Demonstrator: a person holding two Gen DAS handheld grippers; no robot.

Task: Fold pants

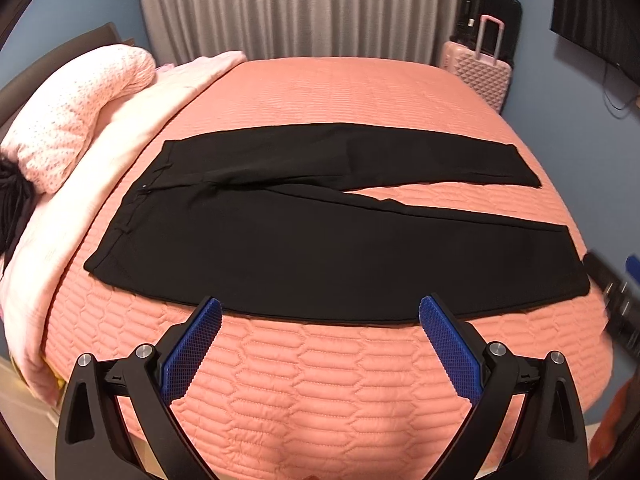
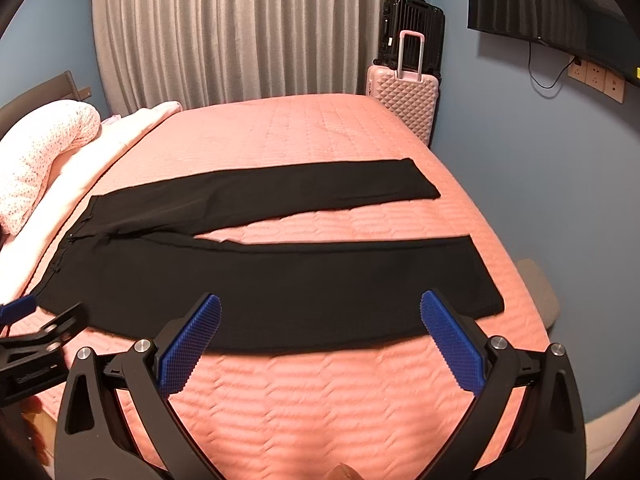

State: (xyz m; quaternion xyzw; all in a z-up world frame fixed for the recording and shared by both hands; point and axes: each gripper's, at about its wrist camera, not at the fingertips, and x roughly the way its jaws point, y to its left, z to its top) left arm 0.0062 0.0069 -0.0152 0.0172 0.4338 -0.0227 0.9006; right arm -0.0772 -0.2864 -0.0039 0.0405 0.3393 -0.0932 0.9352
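Note:
Black pants point(image 1: 304, 240) lie flat on the pink quilted bed point(image 1: 320, 380), waistband to the left, both legs spread apart and running right. They also show in the right wrist view point(image 2: 280, 284). My left gripper point(image 1: 320, 312) is open and empty, held above the bed just short of the near leg's edge. My right gripper point(image 2: 320, 308) is open and empty, over the near leg's lower edge. The right gripper shows blurred at the right edge of the left wrist view point(image 1: 618, 292). The left gripper shows at the left edge of the right wrist view point(image 2: 36, 340).
A pale pink blanket point(image 1: 132, 120) and a flowered pillow point(image 1: 72, 120) lie along the bed's left side. A pink suitcase point(image 2: 404, 100) and a black one point(image 2: 414, 28) stand at the far right corner. Grey curtains point(image 2: 240, 32) hang behind. A television point(image 2: 552, 4) hangs on the right wall.

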